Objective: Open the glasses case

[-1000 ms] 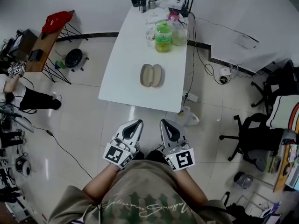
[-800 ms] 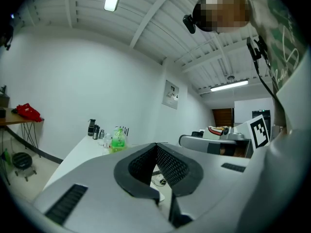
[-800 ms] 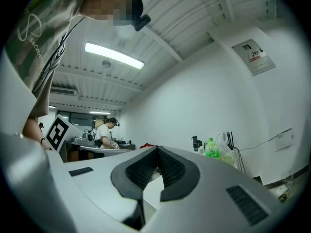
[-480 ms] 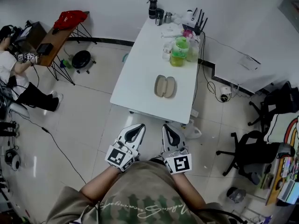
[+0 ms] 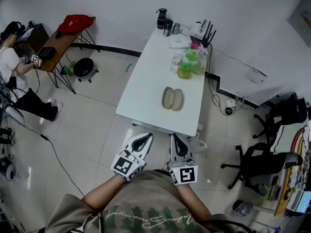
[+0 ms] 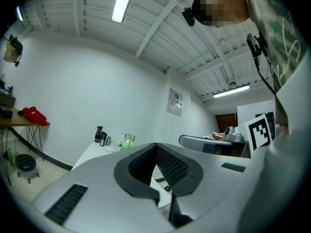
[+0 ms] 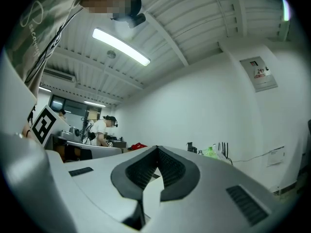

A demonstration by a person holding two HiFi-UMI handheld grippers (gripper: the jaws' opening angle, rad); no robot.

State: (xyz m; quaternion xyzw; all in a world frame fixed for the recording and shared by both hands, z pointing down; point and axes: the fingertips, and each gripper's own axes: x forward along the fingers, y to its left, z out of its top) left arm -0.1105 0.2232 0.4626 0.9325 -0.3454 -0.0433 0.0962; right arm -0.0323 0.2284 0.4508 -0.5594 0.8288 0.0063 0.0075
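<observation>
White counter (image 5: 146, 86) ahead carries the glasses case (image 5: 172, 98); your left tool (image 5: 144, 137) and right tool (image 5: 176, 137) are closed, empty, well apart from it.

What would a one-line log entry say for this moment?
left tongs: shut, empty | right tongs: shut, empty | glasses case: on white table, untouched
</observation>
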